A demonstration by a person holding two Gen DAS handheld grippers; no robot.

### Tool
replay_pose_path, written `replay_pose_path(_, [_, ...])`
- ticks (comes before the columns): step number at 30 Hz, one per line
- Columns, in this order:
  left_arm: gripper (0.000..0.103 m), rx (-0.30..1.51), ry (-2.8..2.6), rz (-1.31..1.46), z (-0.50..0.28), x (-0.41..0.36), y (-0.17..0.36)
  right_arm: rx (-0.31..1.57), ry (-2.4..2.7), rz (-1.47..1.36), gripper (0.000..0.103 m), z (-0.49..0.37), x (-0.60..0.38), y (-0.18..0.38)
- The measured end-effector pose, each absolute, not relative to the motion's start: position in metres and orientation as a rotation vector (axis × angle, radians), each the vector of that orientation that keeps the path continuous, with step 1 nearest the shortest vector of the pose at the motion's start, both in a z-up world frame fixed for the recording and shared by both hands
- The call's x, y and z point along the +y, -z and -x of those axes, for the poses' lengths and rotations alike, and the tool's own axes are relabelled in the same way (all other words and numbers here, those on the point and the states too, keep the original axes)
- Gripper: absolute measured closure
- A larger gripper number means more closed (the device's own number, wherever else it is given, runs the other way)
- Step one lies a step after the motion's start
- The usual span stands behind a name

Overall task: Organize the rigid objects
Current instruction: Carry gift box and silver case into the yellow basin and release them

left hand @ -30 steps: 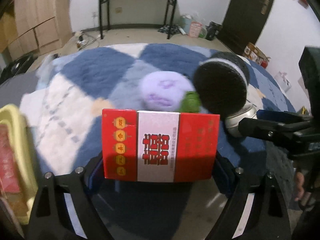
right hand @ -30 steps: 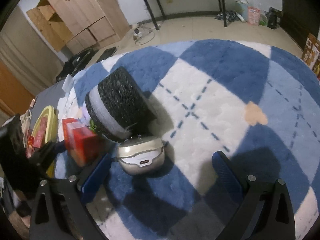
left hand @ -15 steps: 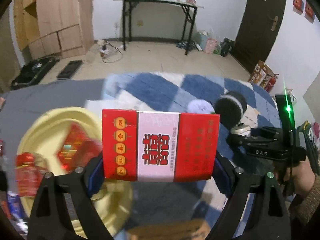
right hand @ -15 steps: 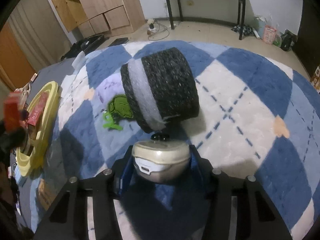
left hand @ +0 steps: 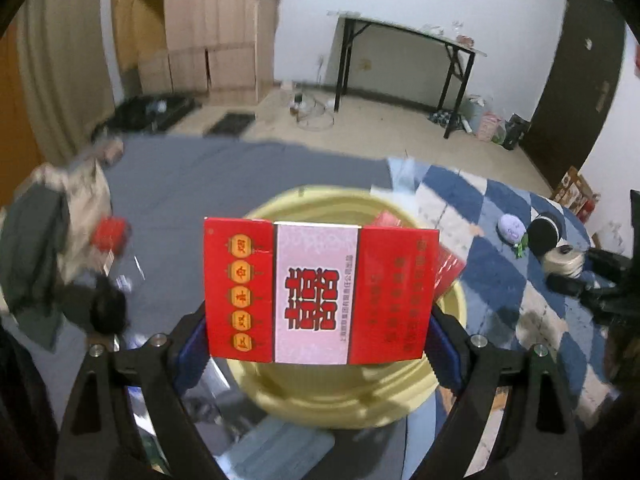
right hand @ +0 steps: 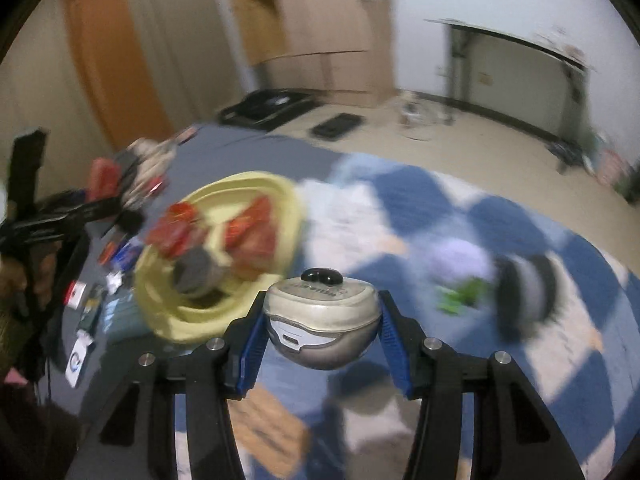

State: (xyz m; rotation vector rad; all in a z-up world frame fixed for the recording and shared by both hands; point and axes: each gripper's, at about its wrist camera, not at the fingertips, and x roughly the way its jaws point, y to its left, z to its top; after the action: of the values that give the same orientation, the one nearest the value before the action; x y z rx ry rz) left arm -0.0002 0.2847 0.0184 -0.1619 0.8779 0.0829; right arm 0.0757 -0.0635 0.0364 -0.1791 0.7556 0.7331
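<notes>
My left gripper is shut on a red and white box and holds it above a yellow bowl, which holds other red packets. My right gripper is shut on a cream and grey rounded case and holds it off the rug, to the right of the yellow bowl. The same case shows far right in the left wrist view. The right wrist view is blurred by motion.
A black and white woven cylinder, a lilac plush and a green toy lie on the blue and white checked rug. Small packets and cards lie on the grey sheet left of the bowl. A black table stands at the far wall.
My left gripper has swung left with the red box, from over the rug to above the yellow bowl. My right gripper has closed on the cream case, lifted it and swung left.
</notes>
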Motion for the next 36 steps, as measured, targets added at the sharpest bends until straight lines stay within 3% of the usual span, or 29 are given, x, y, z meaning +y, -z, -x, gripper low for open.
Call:
replay_pose_path(12, [0.013,0.911,-0.271,0.314,-0.041,0.335,0.023,0.801,-0.795,0.342,0.052,-0.119,0.097,0.008])
replay_pose_path(25, [0.012,1.001,-0.246,0.291,-0.061,0.329,0.058,0.742,-0.783,0.48,0.05,-0.136,0.158,0.045])
replay_pose_path(26, [0.01,0.998,-0.25,0.297,-0.059,0.33,0.056,0.736,-0.785,0.489,0.046,-0.134,0.159,0.046])
replay_pose_path(28, [0.005,0.973,-0.265,0.317,-0.055,0.332,0.05,0.733,-0.801,0.472,0.017,-0.129,0.155,0.043])
replay_pose_path(36, [0.0,0.877,-0.257,0.303,-0.048,0.312,0.005,0.643,-0.815,0.408,0.0,-0.1,0.104,0.003])
